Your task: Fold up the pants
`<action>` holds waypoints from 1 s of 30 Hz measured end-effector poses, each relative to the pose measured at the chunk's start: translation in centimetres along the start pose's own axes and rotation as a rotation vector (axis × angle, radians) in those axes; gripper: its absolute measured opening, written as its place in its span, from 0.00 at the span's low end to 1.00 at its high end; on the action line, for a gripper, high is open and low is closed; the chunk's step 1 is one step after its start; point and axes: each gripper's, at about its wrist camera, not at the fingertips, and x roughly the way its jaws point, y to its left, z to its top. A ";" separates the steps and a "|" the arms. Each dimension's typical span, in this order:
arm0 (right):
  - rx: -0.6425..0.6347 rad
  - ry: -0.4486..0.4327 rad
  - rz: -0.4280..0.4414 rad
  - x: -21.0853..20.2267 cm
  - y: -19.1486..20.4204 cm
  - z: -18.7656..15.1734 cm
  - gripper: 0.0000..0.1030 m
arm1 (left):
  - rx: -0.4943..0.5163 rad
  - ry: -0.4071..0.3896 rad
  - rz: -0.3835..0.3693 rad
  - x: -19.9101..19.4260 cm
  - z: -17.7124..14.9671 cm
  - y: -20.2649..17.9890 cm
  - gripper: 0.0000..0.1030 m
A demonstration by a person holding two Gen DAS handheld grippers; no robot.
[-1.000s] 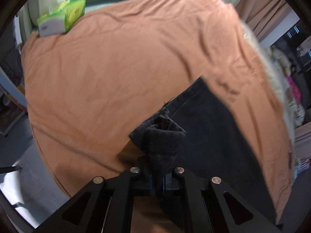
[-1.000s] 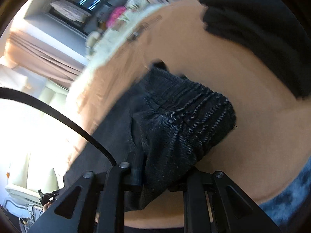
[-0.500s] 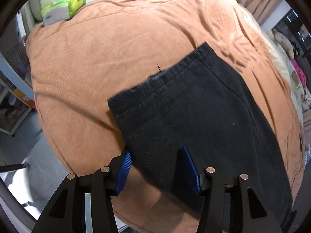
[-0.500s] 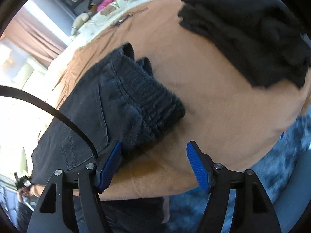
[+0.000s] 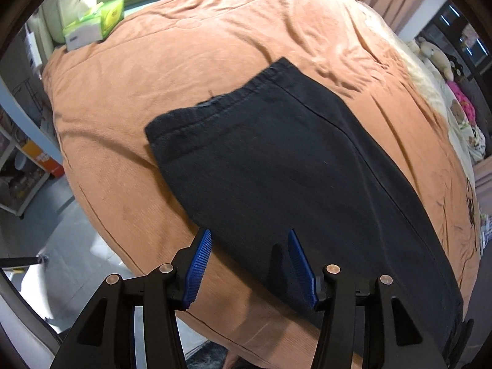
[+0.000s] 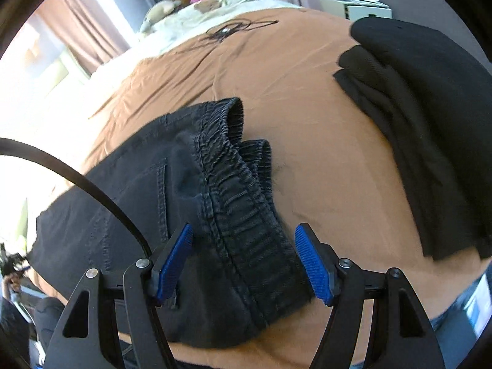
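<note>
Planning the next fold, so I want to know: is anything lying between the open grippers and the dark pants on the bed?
Nothing visible. The left gripper and right gripper hang open directly over the pants.

My left wrist view is evenly lit and mostly sharp, daylight falling soft across the bed, faint creases shadowed. Fisheye bending darkens every rim. My right wrist view blows out white from nine to eleven o'clock at the window, and the black clothes pile loses detail.
</note>
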 end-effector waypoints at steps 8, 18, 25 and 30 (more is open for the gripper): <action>-0.117 0.063 -0.043 2.0 1.6 -1.1 0.27 | 0.025 0.021 0.012 0.7 -0.8 -2.5 0.53; -0.039 0.031 -0.033 -1.7 0.2 -2.9 0.10 | 0.073 -0.002 -0.007 -0.4 -1.1 -5.0 0.53; 0.008 0.104 -0.081 0.7 -1.2 -3.3 0.30 | 0.084 0.005 -0.024 0.2 -1.0 -5.3 0.53; 0.013 0.016 -0.088 -1.5 -0.4 -2.2 0.64 | 0.098 0.000 -0.044 0.5 -1.2 -5.2 0.53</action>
